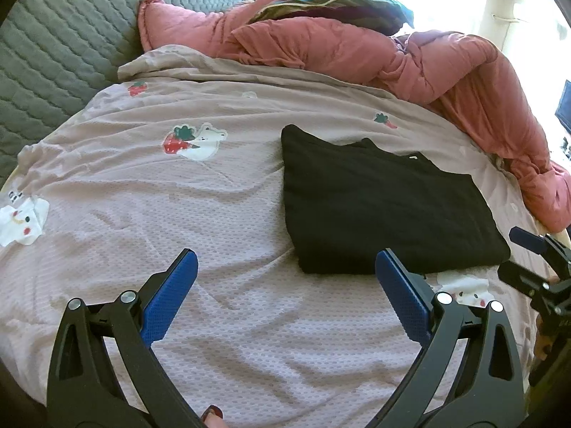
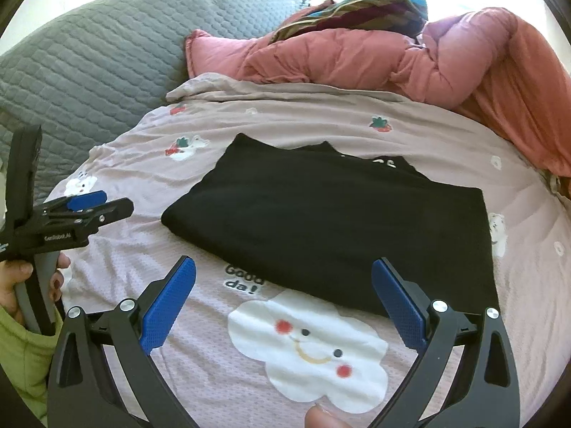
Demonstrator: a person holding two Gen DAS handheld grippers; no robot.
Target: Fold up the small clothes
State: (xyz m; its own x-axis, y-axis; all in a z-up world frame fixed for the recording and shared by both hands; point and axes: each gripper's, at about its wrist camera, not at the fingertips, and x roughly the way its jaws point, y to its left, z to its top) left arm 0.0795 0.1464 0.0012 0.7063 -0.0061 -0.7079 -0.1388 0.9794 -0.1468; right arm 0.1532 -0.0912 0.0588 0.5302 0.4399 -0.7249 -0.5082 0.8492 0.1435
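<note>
A black garment (image 1: 385, 207) lies folded into a flat rectangle on the pale mauve bedspread (image 1: 200, 214). In the right wrist view the garment (image 2: 332, 221) fills the middle, with white lettering near its far edge. My left gripper (image 1: 287, 260) is open and empty, just left of and in front of the garment's near left corner. My right gripper (image 2: 283, 267) is open and empty, hovering over the garment's near edge. The left gripper also shows at the left of the right wrist view (image 2: 103, 203).
A pink duvet (image 1: 410, 57) is bunched along the far and right side of the bed. A grey quilted cover (image 1: 53, 53) lies at the far left. A striped dark cloth (image 2: 360, 10) rests on the duvet. The bedspread (image 2: 357, 125) carries cloud and strawberry prints.
</note>
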